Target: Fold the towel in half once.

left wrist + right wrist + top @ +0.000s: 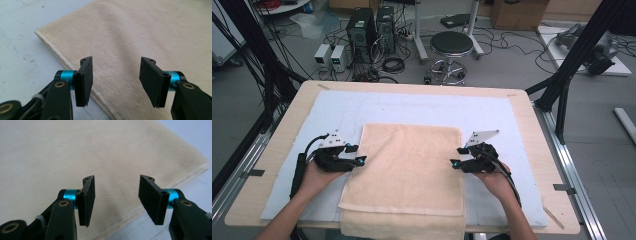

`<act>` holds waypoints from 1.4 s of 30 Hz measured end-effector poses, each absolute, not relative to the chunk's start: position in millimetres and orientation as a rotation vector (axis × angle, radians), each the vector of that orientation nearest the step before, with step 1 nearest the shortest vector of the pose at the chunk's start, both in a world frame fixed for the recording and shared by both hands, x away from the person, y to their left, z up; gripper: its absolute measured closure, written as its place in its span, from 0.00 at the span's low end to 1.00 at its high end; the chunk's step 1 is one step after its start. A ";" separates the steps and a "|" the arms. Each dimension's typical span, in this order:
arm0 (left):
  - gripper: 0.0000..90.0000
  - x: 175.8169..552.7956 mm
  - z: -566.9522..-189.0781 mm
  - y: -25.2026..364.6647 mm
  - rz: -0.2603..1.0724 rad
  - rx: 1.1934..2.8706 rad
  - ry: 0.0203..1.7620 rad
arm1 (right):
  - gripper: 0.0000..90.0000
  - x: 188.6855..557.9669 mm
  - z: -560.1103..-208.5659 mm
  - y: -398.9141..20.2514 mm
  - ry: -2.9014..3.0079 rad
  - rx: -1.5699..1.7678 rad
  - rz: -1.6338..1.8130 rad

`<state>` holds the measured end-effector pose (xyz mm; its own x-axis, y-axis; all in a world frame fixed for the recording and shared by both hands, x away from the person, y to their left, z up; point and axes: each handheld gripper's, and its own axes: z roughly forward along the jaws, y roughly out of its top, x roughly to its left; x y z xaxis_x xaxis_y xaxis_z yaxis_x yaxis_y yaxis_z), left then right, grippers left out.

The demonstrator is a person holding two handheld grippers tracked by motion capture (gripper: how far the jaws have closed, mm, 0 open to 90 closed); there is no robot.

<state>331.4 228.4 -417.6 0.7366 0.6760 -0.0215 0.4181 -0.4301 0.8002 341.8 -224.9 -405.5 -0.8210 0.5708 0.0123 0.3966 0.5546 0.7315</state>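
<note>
**Both grippers spread at the towel's side edges**

I see the peach towel point(404, 170) lying flat in the middle of the table, folded over on itself: an upper layer sits on a lower one whose near strip hangs over the table's near edge. It rests on a pale blue mat point(412, 107) that covers most of the wooden table point(527, 125).

My left gripper point(360, 155) sits at the towel's left edge, about halfway along it. In the left gripper view its black jaws stand apart with nothing pinched between them point(115, 80); the towel's hemmed edge runs slantwise under the left-hand jaw, and pile shows through the gap. I cannot tell whether the tips touch the cloth.

My right gripper point(455, 157) mirrors it at the towel's right edge, pointing inward. In the right gripper view its jaws are likewise spread and hold nothing point(116, 200), with the towel's edge crossing beneath the right-hand jaw and bare mat beyond it.

Farther off, past the table's far edge, a round black stool point(451, 45) stands on the floor, with computer towers point(372, 27) and loose cables to its left.
</note>
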 end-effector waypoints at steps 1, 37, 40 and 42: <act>0.46 334.3 -419.5 227.3 0.380 2.097 0.845 | 0.50 346.8 -406.7 -225.5 2.549 0.826 1.102; 0.93 349.0 -436.3 231.5 0.278 2.078 1.108 | 0.90 378.2 -434.8 -226.2 2.605 1.082 1.080; 0.94 349.4 -436.1 231.8 0.275 2.064 1.115 | 0.91 376.6 -433.0 -224.1 2.592 1.075 1.064; 0.95 350.0 -435.4 231.8 0.286 2.063 1.116 | 0.92 375.7 -431.0 -221.9 2.581 1.029 1.045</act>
